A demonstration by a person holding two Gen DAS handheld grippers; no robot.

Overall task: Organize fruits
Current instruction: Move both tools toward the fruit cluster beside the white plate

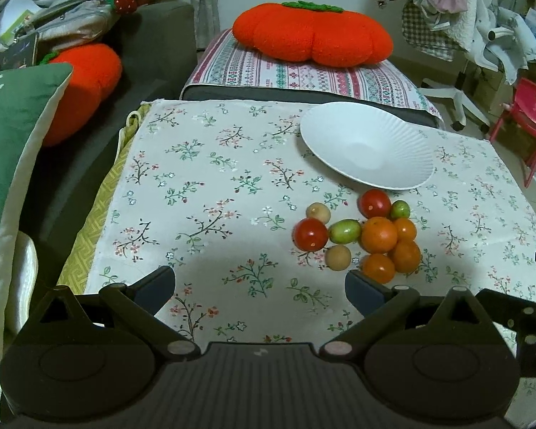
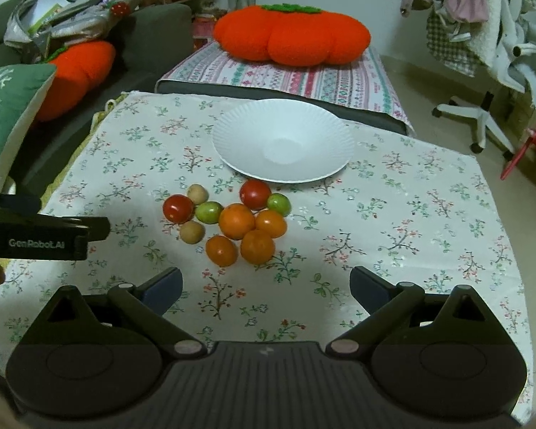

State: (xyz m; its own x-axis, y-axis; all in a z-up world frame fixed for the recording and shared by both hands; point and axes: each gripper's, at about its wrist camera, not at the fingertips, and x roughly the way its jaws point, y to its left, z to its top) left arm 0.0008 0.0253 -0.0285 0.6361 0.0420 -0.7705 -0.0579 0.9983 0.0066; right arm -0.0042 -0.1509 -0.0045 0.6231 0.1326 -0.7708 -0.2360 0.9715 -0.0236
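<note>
1. The fruits [image 2: 232, 221], small round red, green, orange and tan pieces, lie touching in a cluster mid-worktop [image 2: 428, 214], just before the bare white plate [image 2: 239, 136] nearer the far edge.
2. The left claw [image 1: 261, 282] is spread and holds nothing, hovering near the front edge.
3. The right claw [image 2: 266, 286] is likewise spread and holding nothing.
4. They look light, smooth and soft-skinned, likely to roll; pinch one gently across its middle.

Left hand-held gripper [image 1: 261, 282] and right hand-held gripper [image 2: 266, 284] both gape wide, holding nothing.
</note>
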